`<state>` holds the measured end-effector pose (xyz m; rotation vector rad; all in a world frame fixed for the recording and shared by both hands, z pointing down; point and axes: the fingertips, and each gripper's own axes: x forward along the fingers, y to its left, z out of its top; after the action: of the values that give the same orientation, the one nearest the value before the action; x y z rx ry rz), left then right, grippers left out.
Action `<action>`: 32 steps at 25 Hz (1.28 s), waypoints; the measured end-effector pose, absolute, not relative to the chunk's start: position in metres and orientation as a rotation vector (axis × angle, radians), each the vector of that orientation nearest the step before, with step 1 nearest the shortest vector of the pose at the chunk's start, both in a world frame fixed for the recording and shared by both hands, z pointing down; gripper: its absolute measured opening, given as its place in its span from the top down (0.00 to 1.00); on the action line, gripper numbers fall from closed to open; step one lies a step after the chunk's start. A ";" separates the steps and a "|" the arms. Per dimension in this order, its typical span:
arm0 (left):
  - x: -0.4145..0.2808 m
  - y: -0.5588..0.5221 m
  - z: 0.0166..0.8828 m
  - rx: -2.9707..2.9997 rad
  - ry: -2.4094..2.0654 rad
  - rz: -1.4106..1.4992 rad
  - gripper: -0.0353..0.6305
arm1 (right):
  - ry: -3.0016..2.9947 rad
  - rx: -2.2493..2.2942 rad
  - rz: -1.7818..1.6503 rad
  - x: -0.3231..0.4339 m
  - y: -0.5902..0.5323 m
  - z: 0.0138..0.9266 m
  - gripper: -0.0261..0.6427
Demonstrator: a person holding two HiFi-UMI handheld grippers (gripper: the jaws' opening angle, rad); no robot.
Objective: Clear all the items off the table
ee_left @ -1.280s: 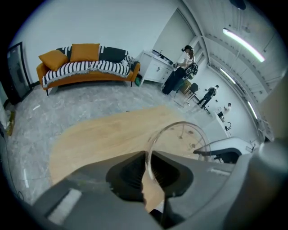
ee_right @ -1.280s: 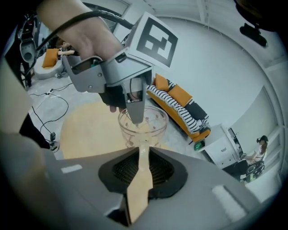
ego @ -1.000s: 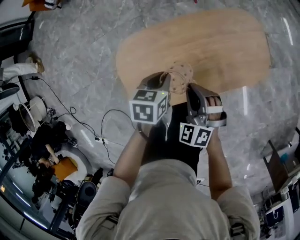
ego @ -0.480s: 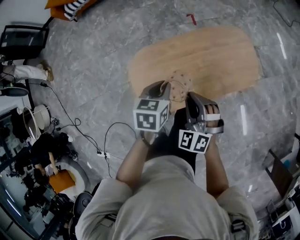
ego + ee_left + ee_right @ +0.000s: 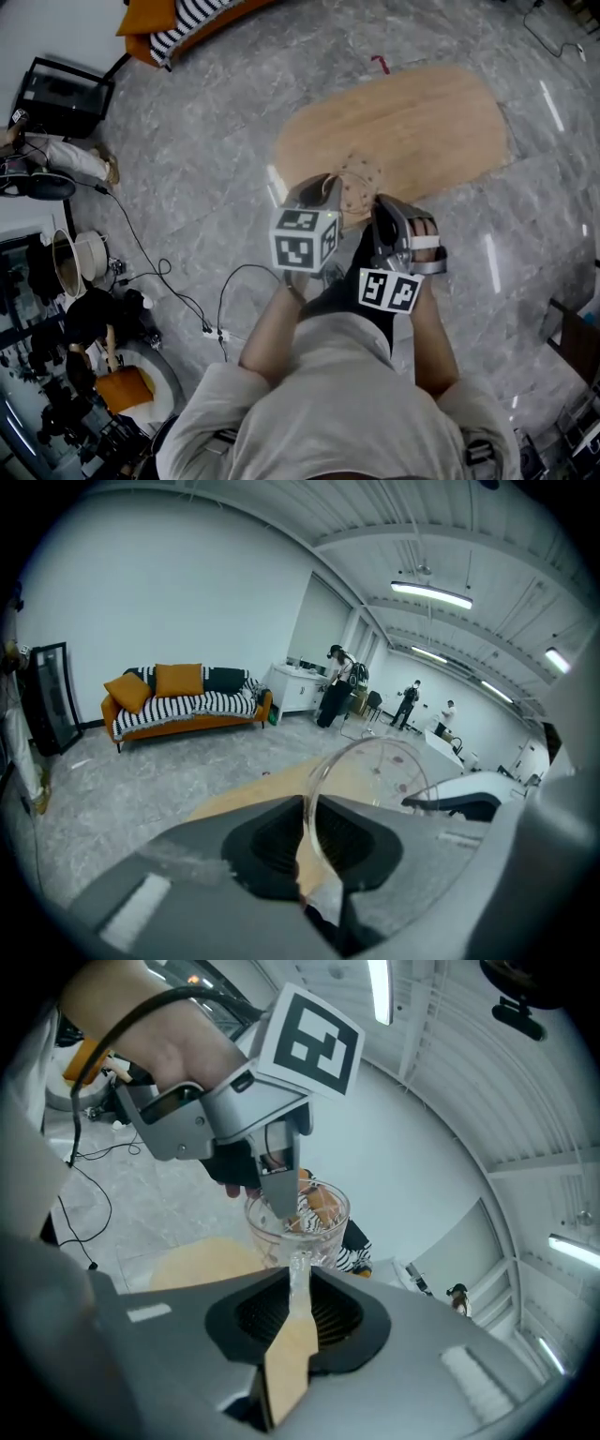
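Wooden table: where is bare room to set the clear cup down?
The whole top of the wooden table shows bare, far rim to right end. Crowded only at its near edge, where left gripper and right gripper both clamp the clear cup.

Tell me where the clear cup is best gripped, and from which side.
By its thin rim wall, one jaw inside and one outside, coming from above the open mouth, which faces up. The round body of the clear cup looks too wide to span. The left gripper and right gripper pinch opposite sides of the rim this way.
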<state>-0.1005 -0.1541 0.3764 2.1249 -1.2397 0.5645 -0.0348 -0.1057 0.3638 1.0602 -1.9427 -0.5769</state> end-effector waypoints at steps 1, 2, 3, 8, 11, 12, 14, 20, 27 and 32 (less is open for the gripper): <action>-0.102 -0.146 0.372 2.135 -1.238 0.560 0.86 | -1.937 1.069 -0.583 -0.037 -0.097 0.360 0.88; -0.104 -0.137 0.368 2.146 -1.234 0.556 0.86 | -1.931 1.079 -0.589 -0.039 -0.088 0.356 0.88; -0.106 -0.129 0.364 2.158 -1.229 0.552 0.86 | -1.922 1.089 -0.594 -0.041 -0.079 0.352 0.88; -0.099 -0.093 0.349 2.205 -1.169 0.536 0.86 | -1.870 1.130 -0.593 -0.038 -0.038 0.337 0.88; -0.083 -0.071 0.339 2.236 -1.124 0.527 0.86 | -1.828 1.164 -0.583 -0.024 -0.015 0.327 0.88; -0.077 -0.065 0.335 2.247 -1.113 0.524 0.86 | -1.813 1.175 -0.583 -0.019 -0.008 0.323 0.88; -0.066 -0.054 0.328 2.272 -1.093 0.519 0.86 | -1.782 1.196 -0.589 -0.010 0.004 0.315 0.88; -0.022 -0.027 0.306 2.351 -1.015 0.500 0.86 | -1.702 1.269 -0.608 0.030 0.036 0.293 0.88; 0.076 0.023 0.284 2.446 -0.958 0.496 0.87 | -1.621 1.384 -0.612 0.122 0.091 0.274 0.88; 0.126 0.066 0.282 2.446 -0.957 0.480 0.87 | -1.623 1.408 -0.614 0.172 0.134 0.273 0.88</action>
<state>0.1256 0.0656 0.2817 2.4463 -0.9575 0.4799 0.1718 0.1345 0.2730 1.4084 -1.6228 -0.6142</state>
